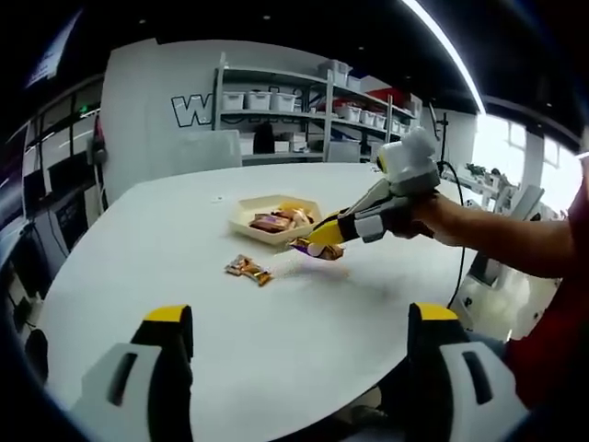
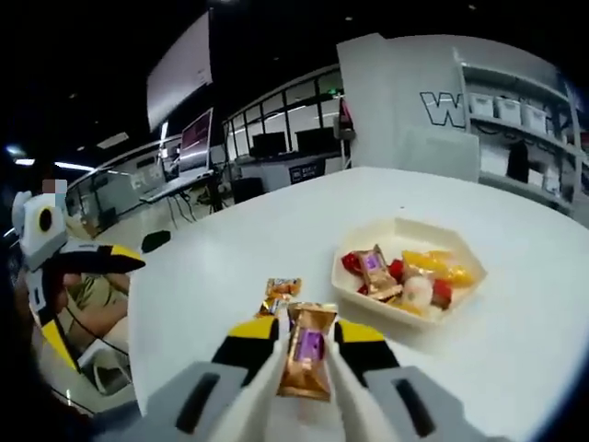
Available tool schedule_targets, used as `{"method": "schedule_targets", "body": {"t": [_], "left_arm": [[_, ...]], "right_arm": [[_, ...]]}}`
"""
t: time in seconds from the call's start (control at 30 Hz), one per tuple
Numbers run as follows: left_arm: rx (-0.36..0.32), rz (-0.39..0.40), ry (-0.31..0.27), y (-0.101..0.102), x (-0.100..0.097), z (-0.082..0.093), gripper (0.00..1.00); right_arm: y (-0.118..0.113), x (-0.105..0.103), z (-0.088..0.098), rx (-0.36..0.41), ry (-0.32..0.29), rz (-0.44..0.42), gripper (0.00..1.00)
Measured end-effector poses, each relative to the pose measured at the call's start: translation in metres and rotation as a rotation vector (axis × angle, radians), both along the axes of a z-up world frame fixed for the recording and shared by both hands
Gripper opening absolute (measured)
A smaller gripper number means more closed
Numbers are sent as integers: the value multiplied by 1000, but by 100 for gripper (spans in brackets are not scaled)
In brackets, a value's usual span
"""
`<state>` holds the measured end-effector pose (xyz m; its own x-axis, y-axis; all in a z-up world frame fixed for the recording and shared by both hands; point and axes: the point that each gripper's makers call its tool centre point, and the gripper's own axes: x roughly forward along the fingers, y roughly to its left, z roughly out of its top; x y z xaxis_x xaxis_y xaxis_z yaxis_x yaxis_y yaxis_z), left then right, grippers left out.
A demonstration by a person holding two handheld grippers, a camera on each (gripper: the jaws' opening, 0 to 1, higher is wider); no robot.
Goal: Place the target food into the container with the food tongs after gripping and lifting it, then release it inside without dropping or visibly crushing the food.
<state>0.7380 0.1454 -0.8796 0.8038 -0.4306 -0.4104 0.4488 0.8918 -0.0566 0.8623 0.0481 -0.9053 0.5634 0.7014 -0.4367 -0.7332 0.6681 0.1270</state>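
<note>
Hidden or unclear: your right gripper (image 2: 306, 354) jaws cover both long edges of the gold-and-purple wrapped candy (image 2: 308, 361); its lower end sits between them. Wrapper print is illegible.
Right gripper state: your yellow-tipped jaws are closed on the candy, seen from the side in the left gripper view (image 1: 322, 241).
Candy axis: long axis runs along the jaws, far end pointing toward the table.
Candy location: raised above the white table (image 1: 184, 230), just beside the shallow cream plastic tray (image 2: 460, 304) of mixed wrapped sweets.
Loose item: one orange wrapped candy (image 1: 248, 269) lies on the table near the tray.
Left gripper state: your jaws (image 1: 299, 336) stand wide apart, holding nothing.
</note>
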Motion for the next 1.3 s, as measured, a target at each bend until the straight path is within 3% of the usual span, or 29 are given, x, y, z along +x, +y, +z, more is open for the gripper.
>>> {"method": "schedule_targets", "body": {"t": [0.9,1.3], "left_arm": [[-3,-14,4,-6,2,0,95],[-49,-17,-20,-8,3,5,98]], "right_arm": [[-18,3,12,23,-9,-26,18],[-19,2,15,28,-10,-26,19]]}}
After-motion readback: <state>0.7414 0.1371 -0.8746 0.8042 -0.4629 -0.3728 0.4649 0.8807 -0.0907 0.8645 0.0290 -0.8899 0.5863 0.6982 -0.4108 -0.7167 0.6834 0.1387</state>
